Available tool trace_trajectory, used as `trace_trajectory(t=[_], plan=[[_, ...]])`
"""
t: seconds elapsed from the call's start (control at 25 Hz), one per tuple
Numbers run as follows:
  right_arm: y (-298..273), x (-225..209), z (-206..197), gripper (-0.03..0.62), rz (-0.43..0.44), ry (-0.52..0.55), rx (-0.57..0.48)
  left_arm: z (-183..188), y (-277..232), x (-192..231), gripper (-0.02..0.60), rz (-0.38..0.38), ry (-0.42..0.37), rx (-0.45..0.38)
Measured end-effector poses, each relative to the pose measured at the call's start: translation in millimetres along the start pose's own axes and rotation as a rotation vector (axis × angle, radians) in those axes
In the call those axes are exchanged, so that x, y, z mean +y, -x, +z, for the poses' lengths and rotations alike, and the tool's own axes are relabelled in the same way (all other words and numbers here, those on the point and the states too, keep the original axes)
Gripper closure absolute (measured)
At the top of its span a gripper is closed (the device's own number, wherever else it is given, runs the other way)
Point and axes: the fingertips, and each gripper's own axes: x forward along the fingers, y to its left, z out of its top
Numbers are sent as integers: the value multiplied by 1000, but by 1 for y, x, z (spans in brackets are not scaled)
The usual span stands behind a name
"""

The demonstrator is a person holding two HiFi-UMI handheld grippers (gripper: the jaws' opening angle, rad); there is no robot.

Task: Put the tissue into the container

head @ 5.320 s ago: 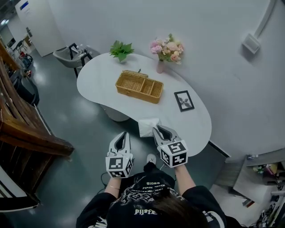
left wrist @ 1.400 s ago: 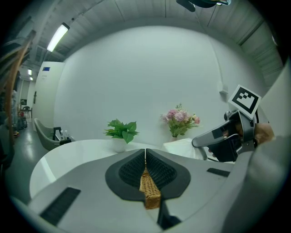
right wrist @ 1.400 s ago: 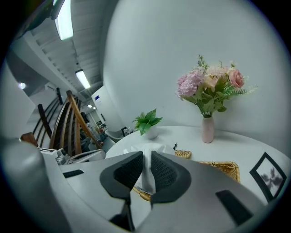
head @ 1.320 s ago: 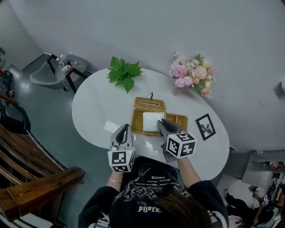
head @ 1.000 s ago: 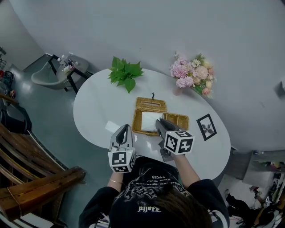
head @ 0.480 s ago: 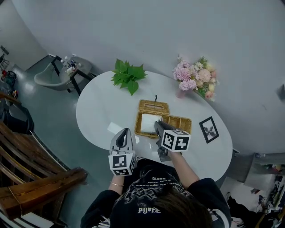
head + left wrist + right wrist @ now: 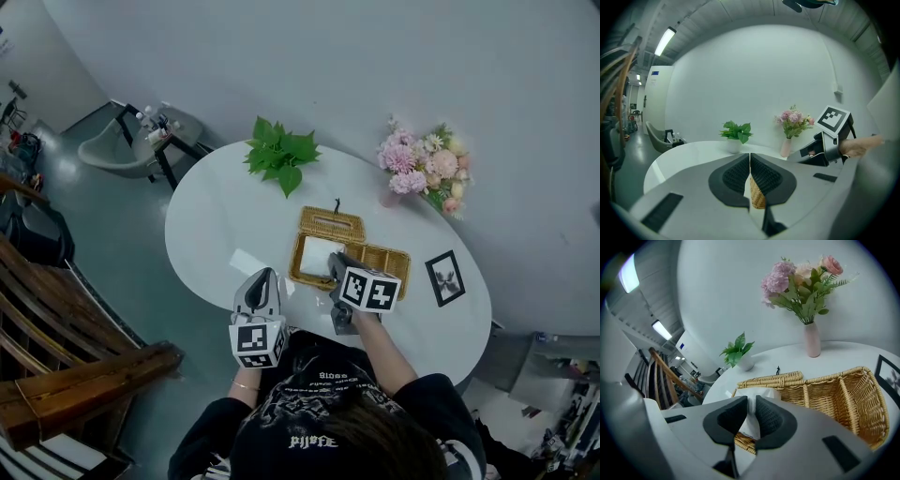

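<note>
A wicker basket with compartments stands on the white table. My right gripper is shut on a white tissue pack and holds it in the mouth of the basket's left compartment. In the right gripper view the tissue pack sticks up between the pads, with the basket just beyond. I cannot tell whether the pack touches the bottom. My left gripper hangs at the table's near edge, left of the basket, shut with nothing in it. Its pads meet in front of the basket's corner.
A wicker lid with a small knob lies behind the basket. A green potted plant, a vase of pink flowers and a small picture frame also stand on the table. A white slip lies near the left gripper. Wooden stairs are at the left.
My right gripper has sunk with the tissue pack, from above the basket down into its left compartment. The left gripper has stayed where it was.
</note>
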Motion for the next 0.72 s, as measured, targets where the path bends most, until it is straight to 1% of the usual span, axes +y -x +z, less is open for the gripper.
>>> trace_trajectory(t=[0.28,0.44,0.56,0.72], plan=[[-6,-5,-5,517,-23,-4,35,4,0,4,555,17,-1,0],[-11,-7,-3,517,-28,2,41,1,-1,6,555,22,2,7],[-14,-10,-2,517,-37,-1,55,4,0,8,555,40,2,11],[-17,-11,-2,517,-44,-6,81,-1,0,7,555,35,10,12]])
